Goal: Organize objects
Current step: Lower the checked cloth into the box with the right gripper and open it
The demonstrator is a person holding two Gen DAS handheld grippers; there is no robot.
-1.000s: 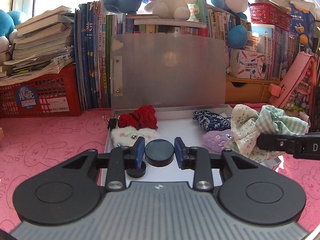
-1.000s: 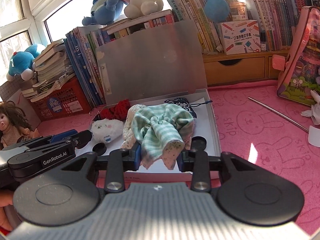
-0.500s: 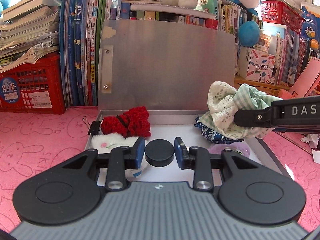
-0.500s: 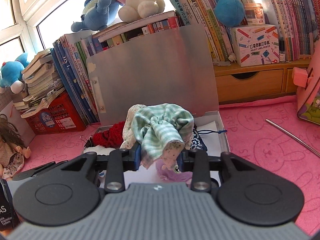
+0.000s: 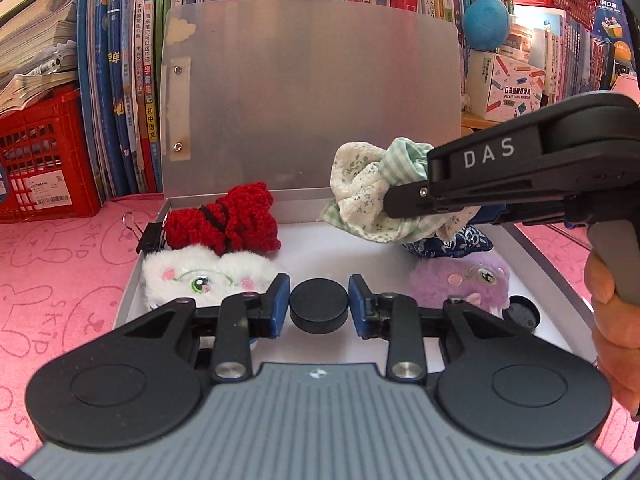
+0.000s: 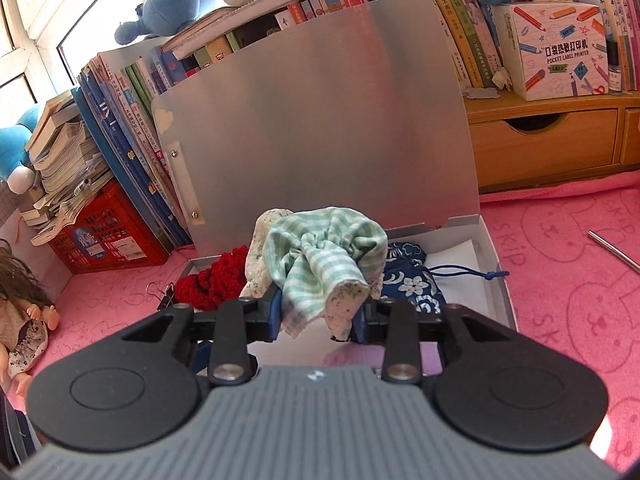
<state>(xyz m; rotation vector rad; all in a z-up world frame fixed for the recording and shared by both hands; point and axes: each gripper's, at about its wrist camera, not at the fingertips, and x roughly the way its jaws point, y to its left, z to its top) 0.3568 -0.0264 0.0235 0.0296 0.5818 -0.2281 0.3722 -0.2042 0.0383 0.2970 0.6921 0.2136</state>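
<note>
My left gripper [image 5: 319, 307] is shut on a black round disc [image 5: 318, 308] and holds it over the front of the open grey box [image 5: 536, 256]. My right gripper [image 6: 318, 312] is shut on a bunched green-checked and floral cloth [image 6: 320, 260], held over the back right of the box; the cloth also shows in the left wrist view [image 5: 376, 200]. In the box lie a red knitted bow [image 5: 224, 220], a white plush face [image 5: 200, 276], a purple plush [image 5: 464, 284], a blue patterned pouch [image 6: 408, 280] and another black disc [image 5: 520, 314].
The box lid [image 5: 312, 100] stands upright at the back. A black binder clip [image 5: 150, 236] sits at the box's left rim. Books and a red crate [image 5: 36, 160] line the back. A doll [image 6: 20, 312] lies left, a metal rod [image 6: 616, 252] right on the pink mat.
Both grippers have moved forward toward the box. The right gripper has carried the cloth up and over the box's back right. The disc stays held in the left gripper.
</note>
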